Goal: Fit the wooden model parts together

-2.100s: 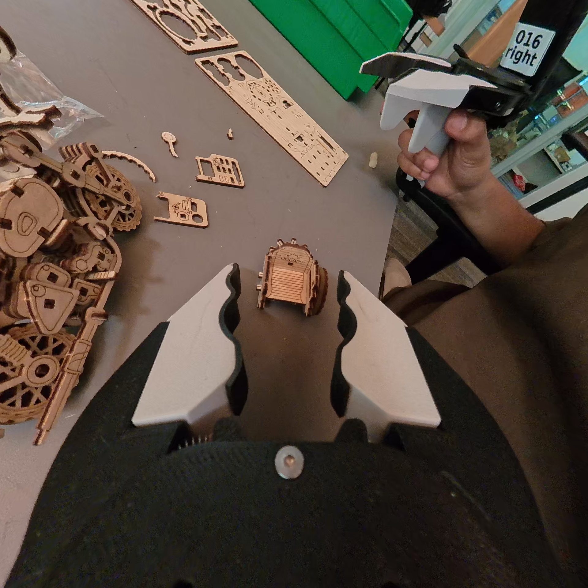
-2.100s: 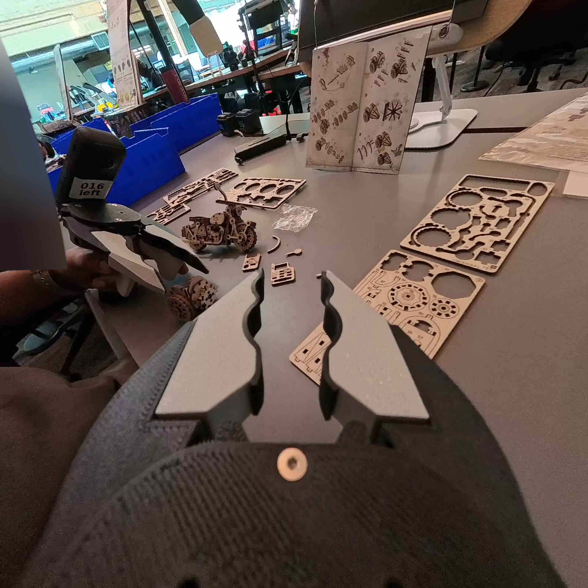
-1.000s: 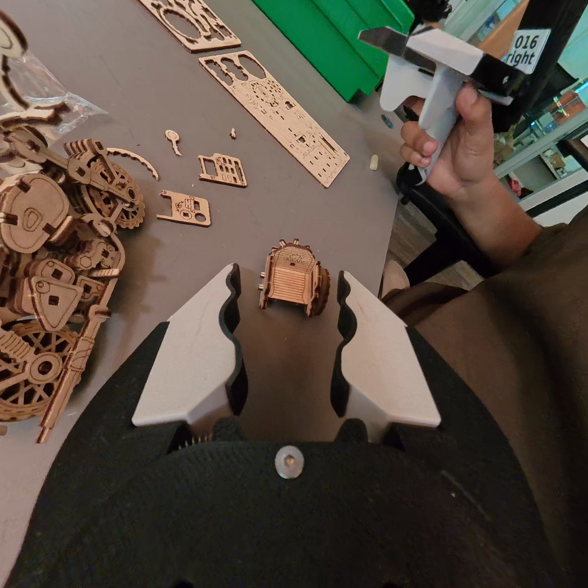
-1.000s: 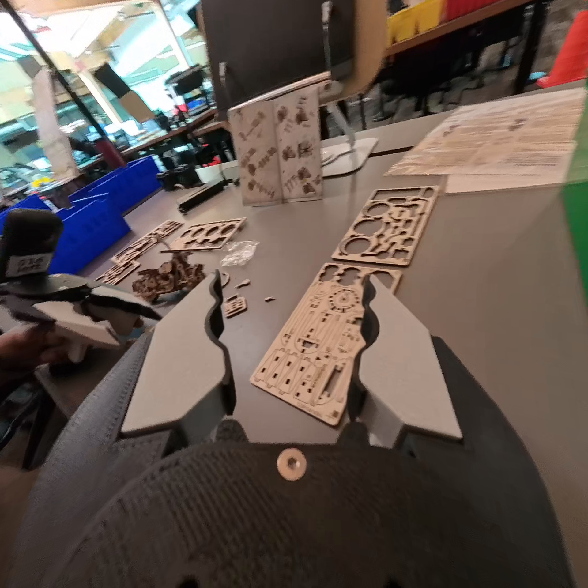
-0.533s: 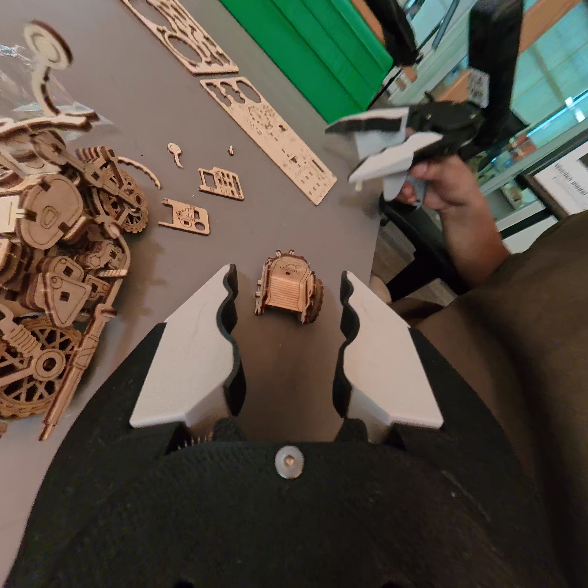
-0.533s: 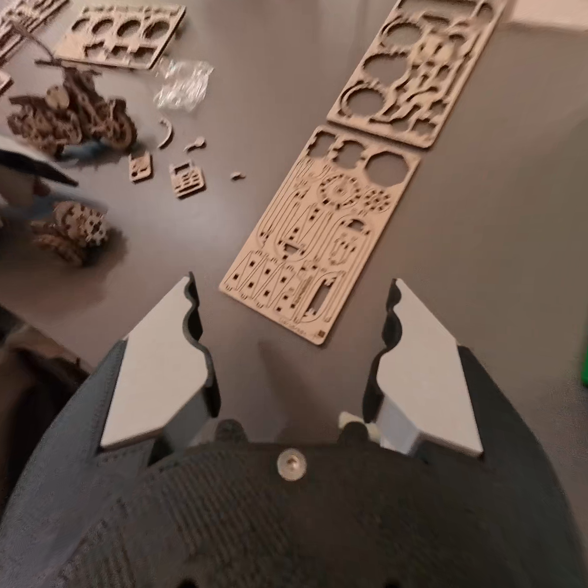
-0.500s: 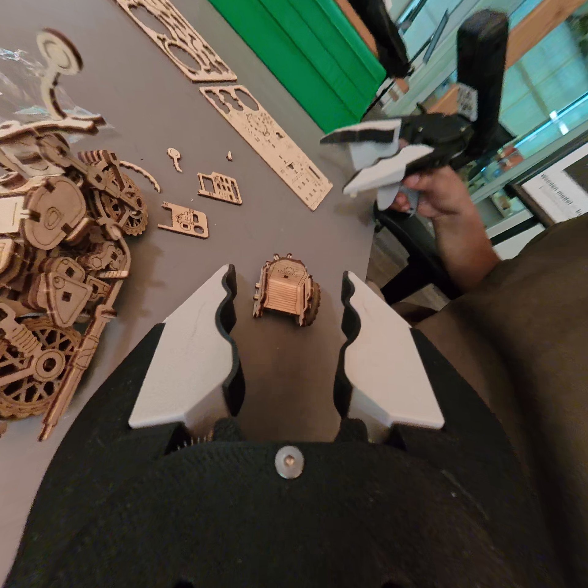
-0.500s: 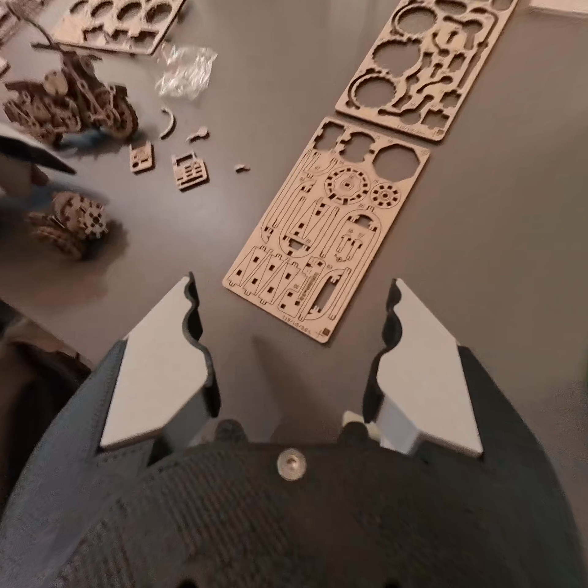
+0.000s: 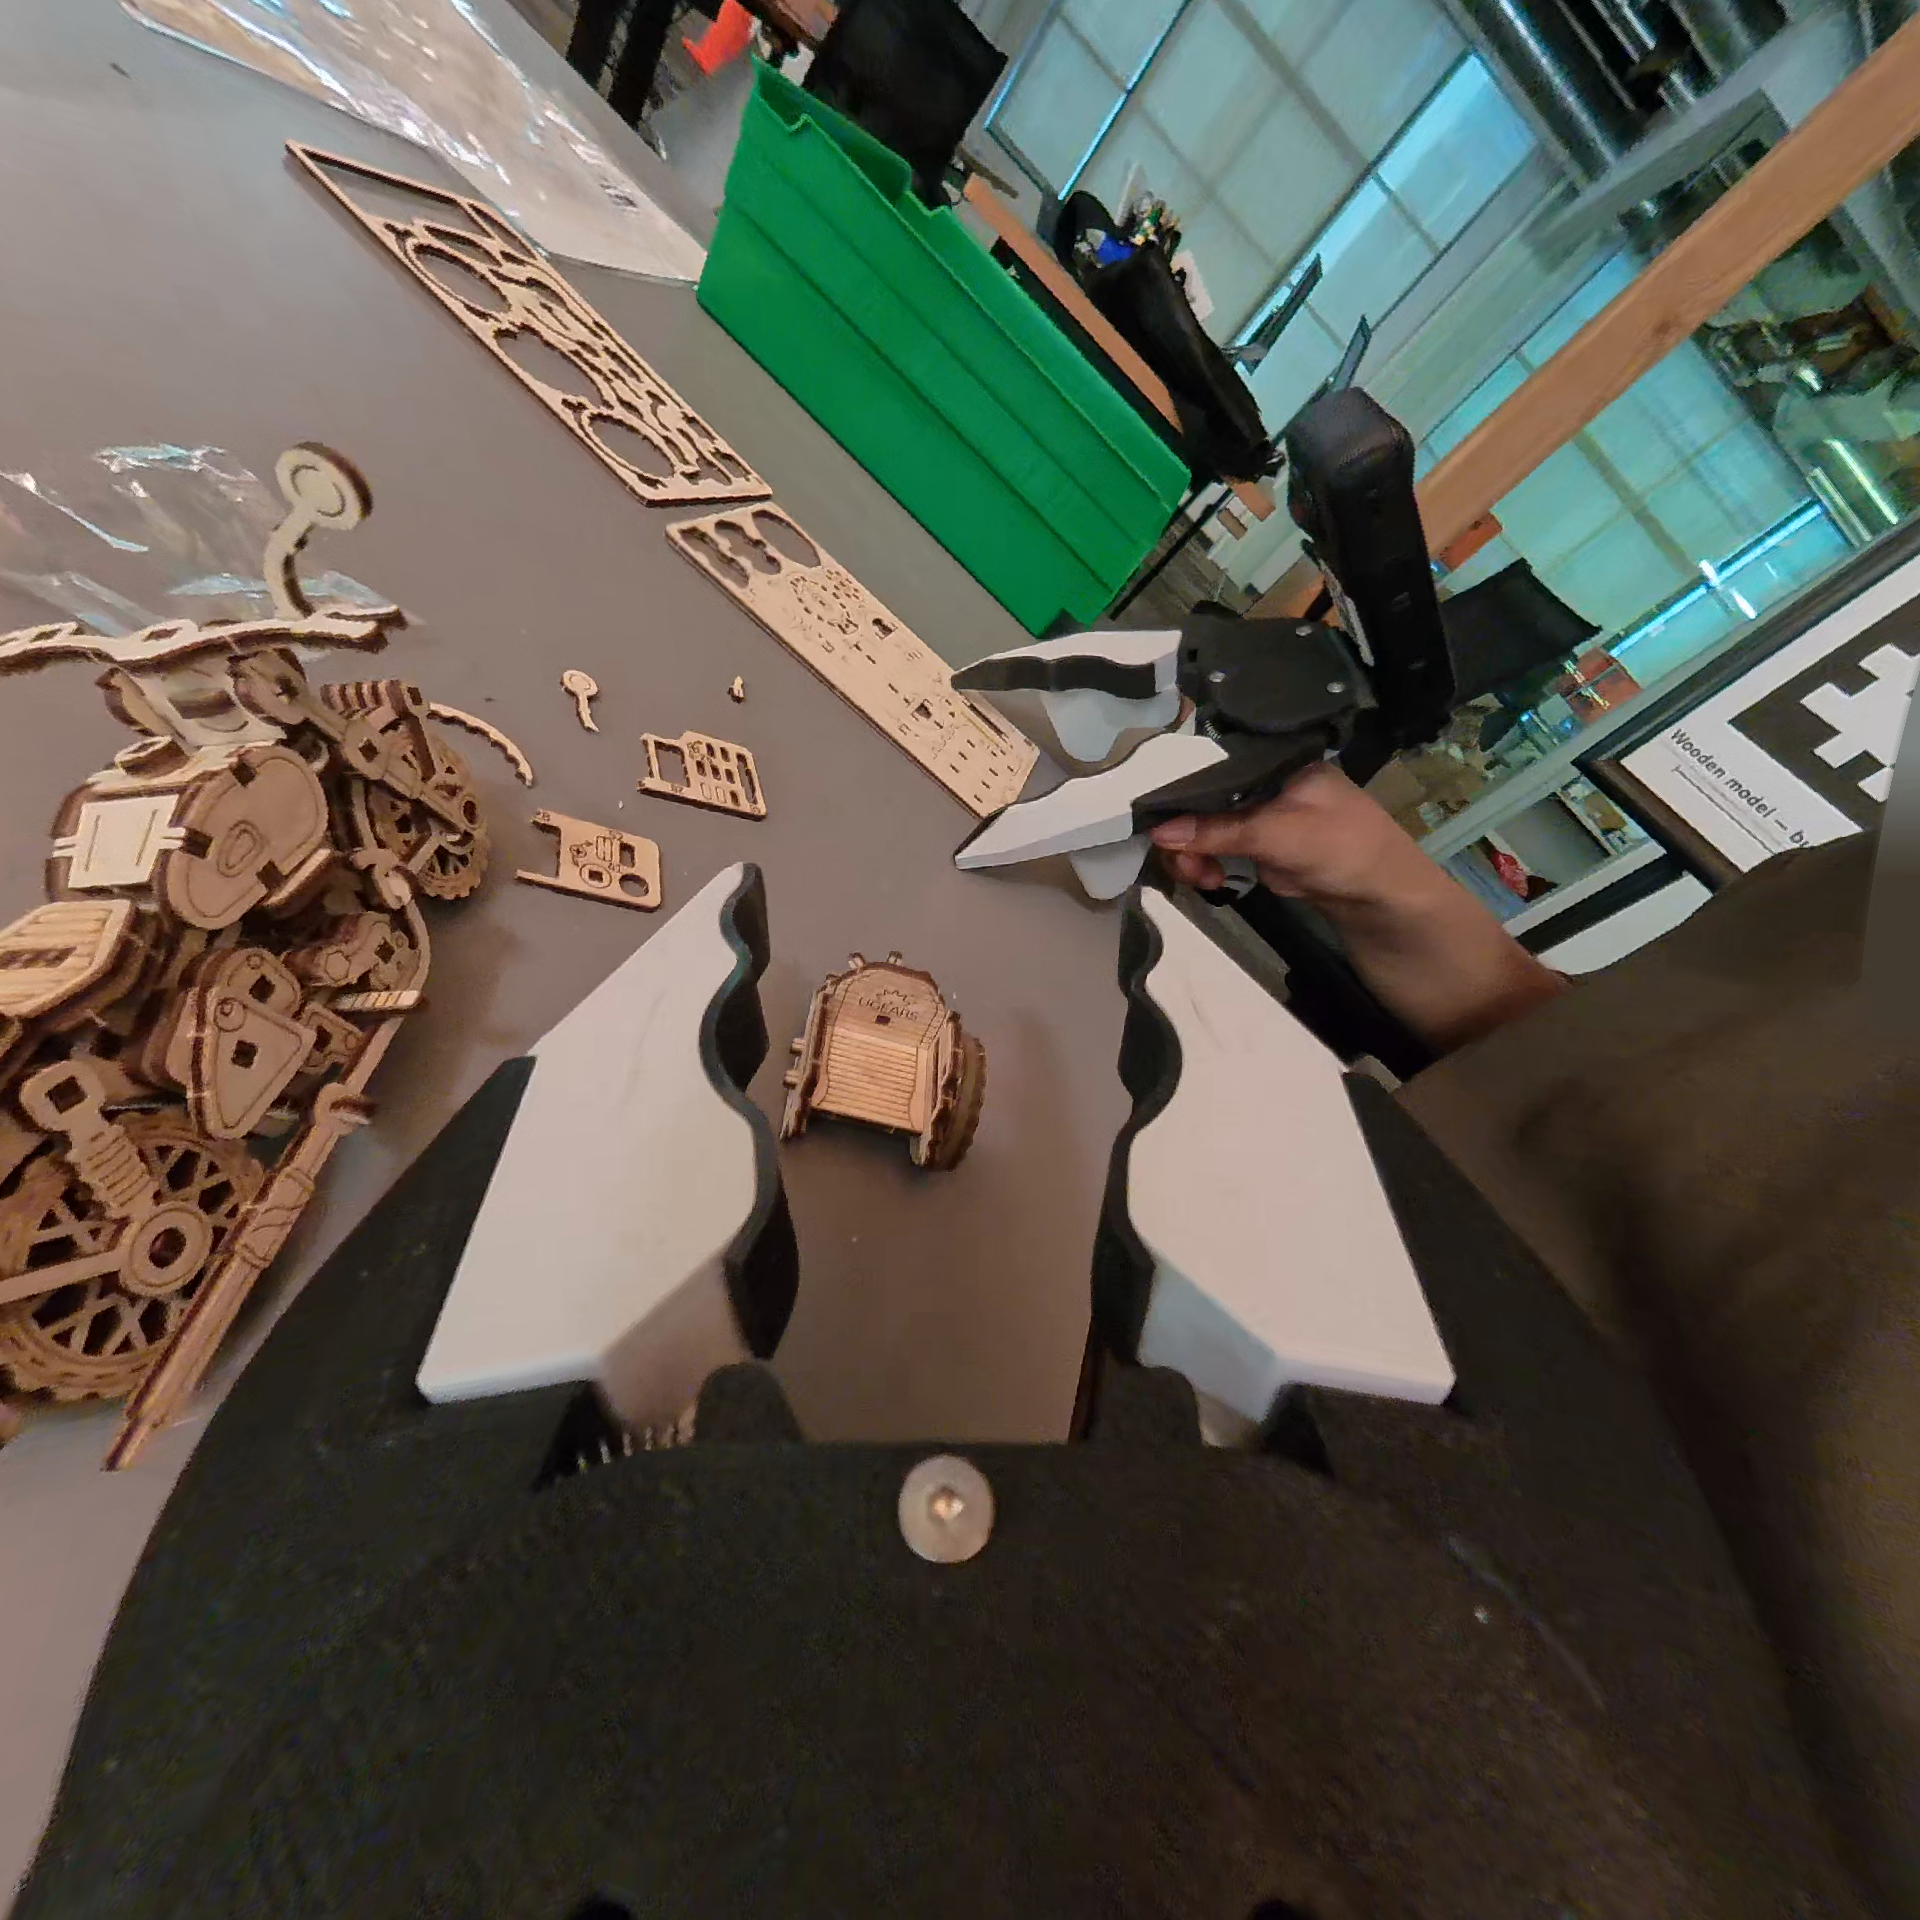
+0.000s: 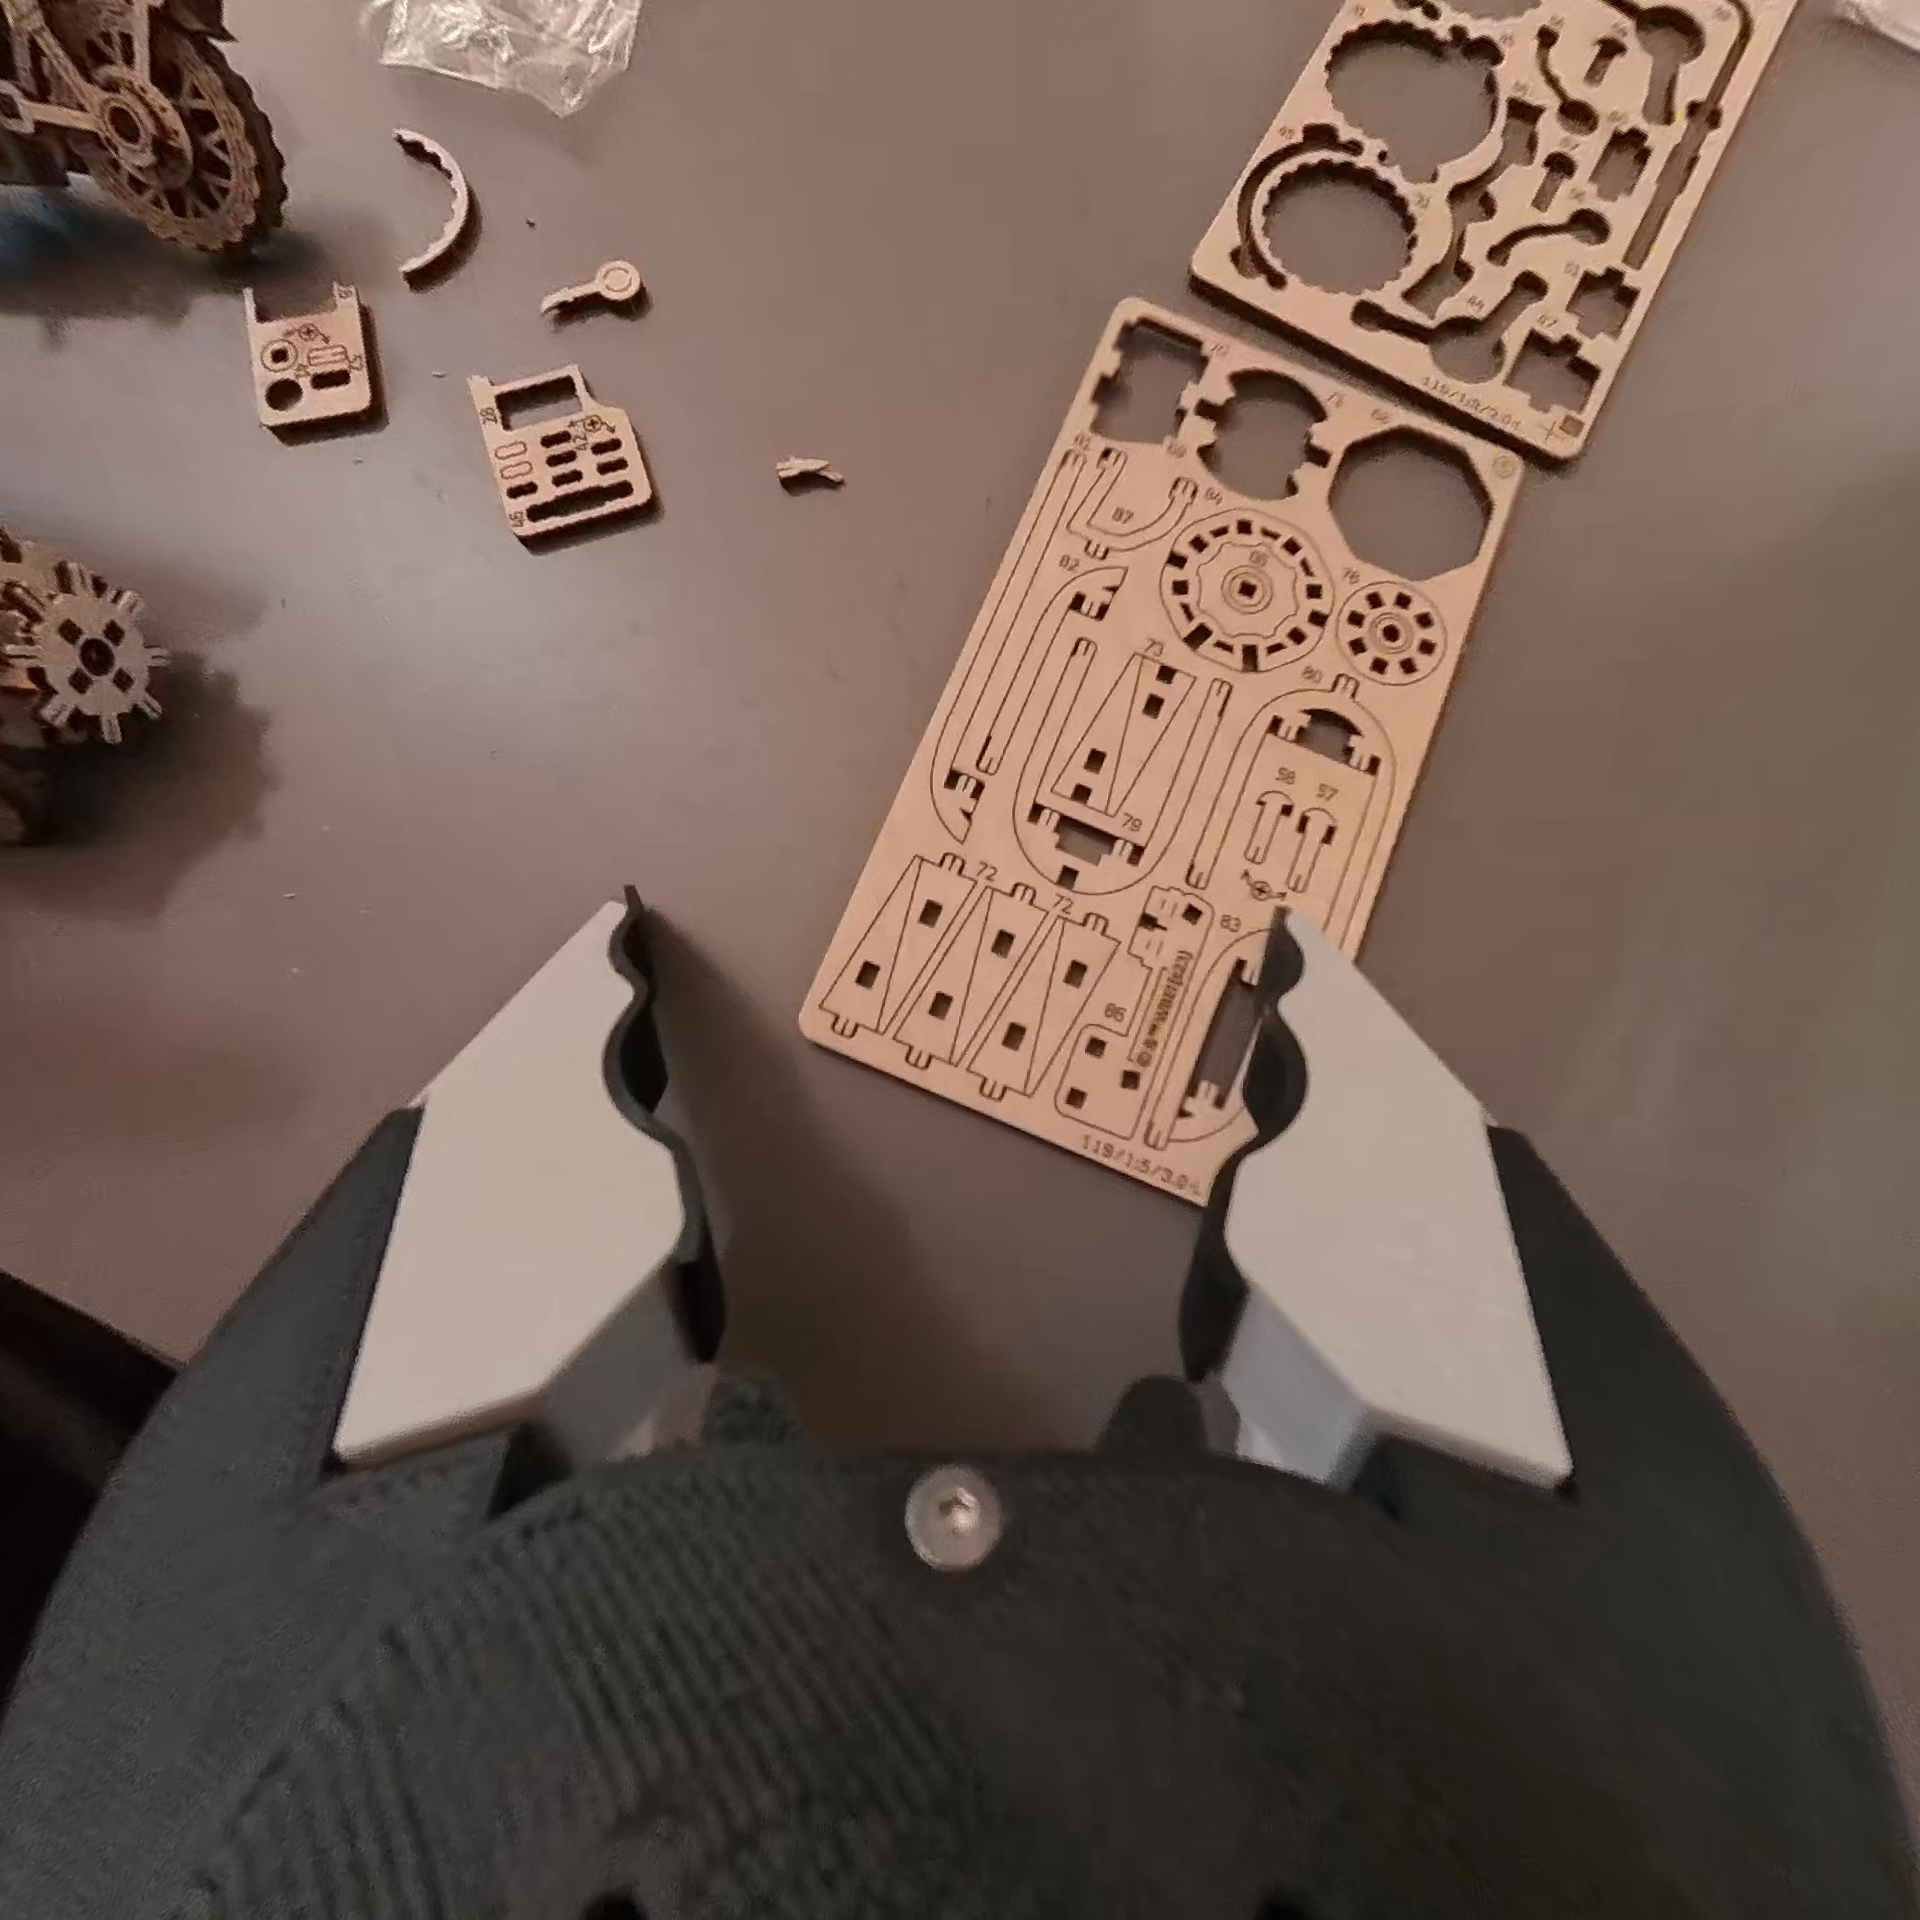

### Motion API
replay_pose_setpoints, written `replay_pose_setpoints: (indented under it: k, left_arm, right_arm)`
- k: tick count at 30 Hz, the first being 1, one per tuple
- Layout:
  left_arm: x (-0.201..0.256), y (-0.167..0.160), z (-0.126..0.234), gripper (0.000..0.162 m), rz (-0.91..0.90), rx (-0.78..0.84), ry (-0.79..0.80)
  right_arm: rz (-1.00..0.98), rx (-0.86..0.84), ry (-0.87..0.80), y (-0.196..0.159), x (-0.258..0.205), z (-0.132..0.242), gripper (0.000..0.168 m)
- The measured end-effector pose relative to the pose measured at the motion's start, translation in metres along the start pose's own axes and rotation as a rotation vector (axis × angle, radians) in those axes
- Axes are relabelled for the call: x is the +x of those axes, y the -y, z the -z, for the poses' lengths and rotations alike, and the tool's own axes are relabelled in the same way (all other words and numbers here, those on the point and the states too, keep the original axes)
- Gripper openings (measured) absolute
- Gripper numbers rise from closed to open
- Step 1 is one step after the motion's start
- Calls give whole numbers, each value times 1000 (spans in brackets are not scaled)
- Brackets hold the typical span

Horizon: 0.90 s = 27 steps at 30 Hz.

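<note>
A small wooden sub-assembly with a slatted top and a gear (image 9: 883,1060) stands on the grey table between the tips of my open left gripper (image 9: 940,899), untouched. It shows at the left edge of the right wrist view (image 10: 73,675). My right gripper (image 10: 951,920) is open and empty above the near end of a wooden part sheet (image 10: 1174,758); it also shows in the left wrist view (image 9: 966,769), held by a hand. A partly built wooden motorcycle model (image 9: 177,935) lies at the left. Two small loose plates (image 10: 312,364) (image 10: 561,457) lie between.
A second, mostly emptied part sheet (image 10: 1486,197) lies beyond the first. A green bin (image 9: 935,353) stands at the table's far right. Clear plastic wrap (image 10: 509,42) and small wooden bits (image 10: 436,208) lie near the model. The table edge (image 9: 1101,935) runs close to my right gripper.
My right gripper came down from a raised, level pose, tilted to face the table and opened wider over the part sheet. My left gripper stayed around the sub-assembly.
</note>
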<state>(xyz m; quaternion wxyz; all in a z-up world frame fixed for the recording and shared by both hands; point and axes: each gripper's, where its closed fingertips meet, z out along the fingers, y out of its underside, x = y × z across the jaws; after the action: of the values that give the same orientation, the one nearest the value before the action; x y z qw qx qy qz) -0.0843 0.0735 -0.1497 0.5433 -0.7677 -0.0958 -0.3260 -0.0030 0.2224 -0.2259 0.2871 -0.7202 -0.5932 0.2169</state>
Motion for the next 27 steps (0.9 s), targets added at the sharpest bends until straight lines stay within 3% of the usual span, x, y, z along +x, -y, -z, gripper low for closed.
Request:
replay_pose_setpoints:
  k: [7,16,21,27]
  left_arm:
    - [2,-7,-4,66,-47,-33,19]
    - [7,-7,-9,66,-68,-32,20]
    - [6,-10,-9,65,-88,-45,31]
    - [5,-13,-8,65,-110,-55,41]
  right_arm:
    - [-16,-17,-3,-1,1,5,102]
    - [-61,-23,-20,-3,10,-3,126]
    - [-63,-4,-21,1,12,-3,109]
    - [-55,-35,5,-2,8,1,106]
